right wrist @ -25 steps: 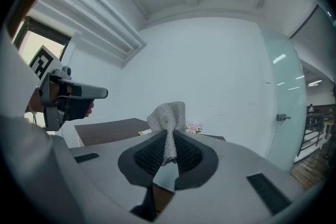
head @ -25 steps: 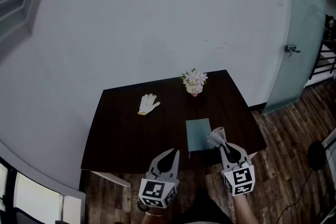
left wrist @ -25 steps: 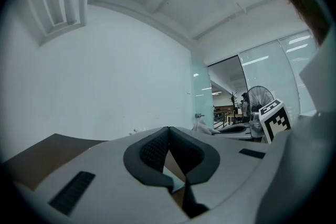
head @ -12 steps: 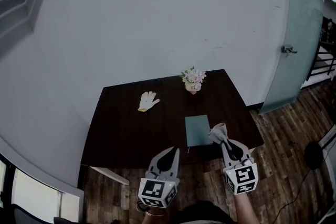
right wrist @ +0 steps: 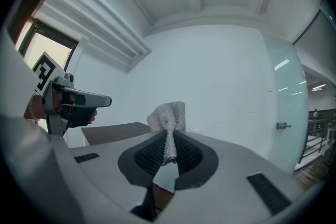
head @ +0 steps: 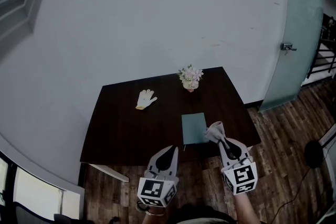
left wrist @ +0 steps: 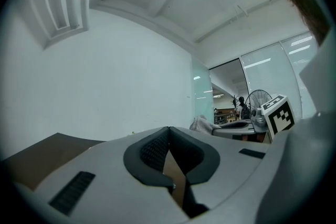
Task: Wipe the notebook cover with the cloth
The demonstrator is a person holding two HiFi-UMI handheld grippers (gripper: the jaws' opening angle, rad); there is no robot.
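A teal notebook lies flat near the front edge of the dark table. My right gripper is shut on a pale grey cloth, which sticks up from the jaws just right of the notebook's lower corner. In the right gripper view the cloth is pinched between the pads, above the right gripper. My left gripper hovers at the table's front edge, left of the notebook, its jaws closed on nothing. In the left gripper view the left gripper has its pads meeting.
A small pot of pink and white flowers stands at the back of the table. A white glove lies at the back left. Wooden floor and a glass door are to the right.
The view has shifted slightly; the notebook and the right gripper with the cloth sit a little further left and lower in the picture. Both grippers keep their states.
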